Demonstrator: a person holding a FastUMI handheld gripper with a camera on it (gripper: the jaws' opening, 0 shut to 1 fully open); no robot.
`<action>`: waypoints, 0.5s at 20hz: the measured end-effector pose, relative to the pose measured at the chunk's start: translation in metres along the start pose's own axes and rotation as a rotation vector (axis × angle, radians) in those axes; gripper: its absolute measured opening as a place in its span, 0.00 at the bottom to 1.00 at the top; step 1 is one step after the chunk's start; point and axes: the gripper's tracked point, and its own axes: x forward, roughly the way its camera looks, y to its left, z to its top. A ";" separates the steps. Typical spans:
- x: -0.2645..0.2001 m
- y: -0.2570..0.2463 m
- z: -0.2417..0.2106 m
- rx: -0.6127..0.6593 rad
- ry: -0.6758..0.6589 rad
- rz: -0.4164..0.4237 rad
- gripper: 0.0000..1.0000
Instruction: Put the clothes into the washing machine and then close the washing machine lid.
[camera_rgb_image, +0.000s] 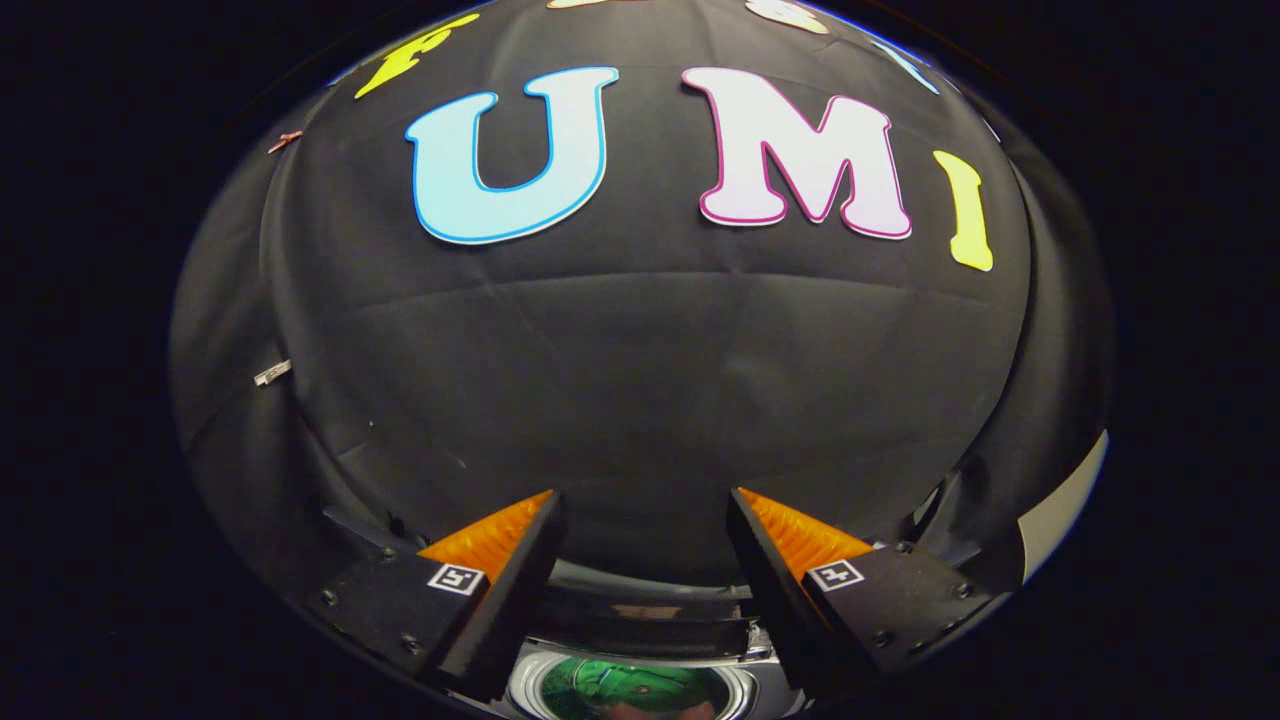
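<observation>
My gripper (645, 510) is open, its two fingers spread wide with nothing between them, pointing at the black cloth wall. Below and between the fingers lies the washing machine (640, 625), seen from above. Its round drum opening (630, 688) shows a metal rim. Something green (625, 685) lies inside the drum, likely clothes. The dark lid (650, 600) appears raised behind the opening, edge-on to me.
The black cloth wall (640, 380) stands close ahead, beyond the fingers. A pale strip of surface (1065, 505) shows past the right finger. A small white tag (272, 373) is pinned on the cloth to the left.
</observation>
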 end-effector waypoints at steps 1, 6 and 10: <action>0.004 -0.002 -0.006 -0.003 0.008 0.001 1.00; 0.001 0.001 -0.008 -0.012 0.023 0.024 1.00; 0.000 0.000 -0.009 -0.015 0.023 0.031 1.00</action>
